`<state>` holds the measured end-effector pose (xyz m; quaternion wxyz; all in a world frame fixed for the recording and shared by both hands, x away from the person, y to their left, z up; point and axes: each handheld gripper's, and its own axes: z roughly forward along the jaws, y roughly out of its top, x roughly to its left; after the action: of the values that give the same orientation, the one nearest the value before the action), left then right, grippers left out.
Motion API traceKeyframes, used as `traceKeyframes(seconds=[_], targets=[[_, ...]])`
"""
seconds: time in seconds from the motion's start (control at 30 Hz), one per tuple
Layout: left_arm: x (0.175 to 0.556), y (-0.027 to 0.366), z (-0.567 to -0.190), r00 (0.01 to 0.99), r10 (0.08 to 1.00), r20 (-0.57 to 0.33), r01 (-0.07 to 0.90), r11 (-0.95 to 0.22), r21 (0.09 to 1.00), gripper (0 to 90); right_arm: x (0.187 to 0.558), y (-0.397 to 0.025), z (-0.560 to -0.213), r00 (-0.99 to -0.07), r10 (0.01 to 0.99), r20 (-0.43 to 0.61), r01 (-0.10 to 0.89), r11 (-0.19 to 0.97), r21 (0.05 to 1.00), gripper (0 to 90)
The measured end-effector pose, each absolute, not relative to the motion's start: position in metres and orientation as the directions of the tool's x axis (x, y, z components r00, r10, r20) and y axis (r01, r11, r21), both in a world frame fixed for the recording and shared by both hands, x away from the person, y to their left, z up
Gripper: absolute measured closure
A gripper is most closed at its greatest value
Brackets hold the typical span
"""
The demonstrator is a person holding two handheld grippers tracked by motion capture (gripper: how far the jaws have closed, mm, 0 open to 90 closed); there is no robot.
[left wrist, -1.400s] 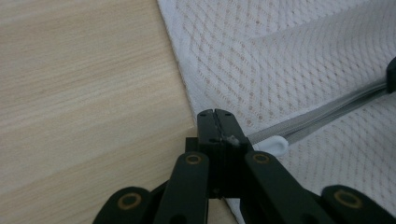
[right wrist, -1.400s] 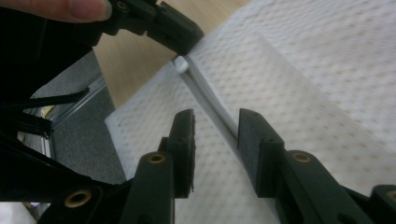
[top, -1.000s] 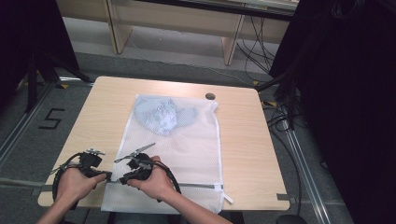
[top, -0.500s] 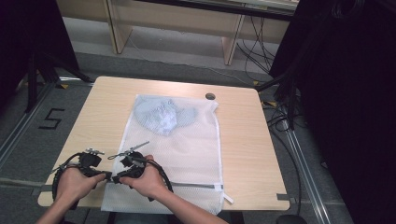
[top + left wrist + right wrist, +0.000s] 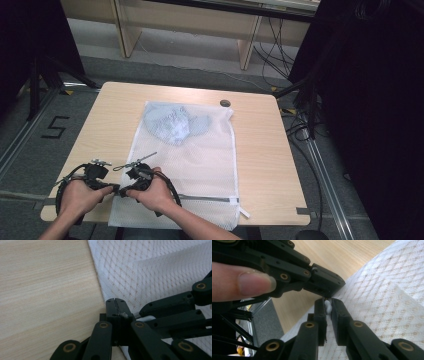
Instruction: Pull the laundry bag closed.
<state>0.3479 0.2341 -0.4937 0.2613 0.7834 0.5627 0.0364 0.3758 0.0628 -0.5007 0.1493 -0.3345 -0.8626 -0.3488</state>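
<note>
While both grippers sit at the bag's near left corner, I want to keep the pull slow and level along the zipper line, because the step in hand looks like working the zipper of the mesh bag (image 5: 192, 165). My right gripper (image 5: 327, 305) has its jaws almost together, clamped on a small white piece that I take for the zipper pull (image 5: 327, 305). My left gripper (image 5: 115, 305) is fully closed at the bag's edge just beside it, the jaws pressed flat together, pinching what I judge to be the bag's corner fabric, though I can't quite see cloth between them. To do this well, I hold the left one as an anchor and draw the right away from it, keeping the mesh flat so it doesn't bunch in the teeth.

From the grippers outward, the bag runs away across the middle of the table (image 5: 260, 145), its zipper (image 5: 210, 198) lying along the near end to my right. A pale blue garment (image 5: 175, 124) lies inside at the far end, well apart from both grippers.
</note>
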Motion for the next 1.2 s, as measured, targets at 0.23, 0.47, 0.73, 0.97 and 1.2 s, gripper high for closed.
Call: traceKeyframes(seconds=[0.23, 0.47, 0.73, 0.97, 1.2], targets=[[0.348, 0.233, -0.494, 0.367, 0.901, -0.231, 0.860, -0.234, 0.453, 89.7, 0.376, 0.064, -0.502, -0.754, 0.461, 0.468, 0.657, 0.549, 0.517, 84.7], [0.348, 0.232, -0.495, 0.351, 0.907, -0.231, 0.861, -0.216, 0.461, 89.7, 0.376, 0.066, -0.501, -0.736, 0.489, 0.468, 0.677, 0.541, 0.499, 84.0], [0.347, 0.230, -0.495, 0.390, 0.899, -0.198, 0.841, -0.261, 0.475, 89.7, 0.372, 0.066, -0.501, -0.719, 0.502, 0.481, 0.695, 0.531, 0.485, 86.8], [0.346, 0.229, -0.494, 0.401, 0.895, -0.193, 0.845, -0.281, 0.455, 89.8, 0.371, 0.061, -0.501, -0.708, 0.530, 0.466, 0.706, 0.520, 0.481, 86.9], [0.346, 0.230, -0.494, 0.419, 0.889, -0.186, 0.837, -0.299, 0.459, 89.9, 0.371, 0.056, -0.501, -0.704, 0.533, 0.469, 0.710, 0.521, 0.474, 86.9]])
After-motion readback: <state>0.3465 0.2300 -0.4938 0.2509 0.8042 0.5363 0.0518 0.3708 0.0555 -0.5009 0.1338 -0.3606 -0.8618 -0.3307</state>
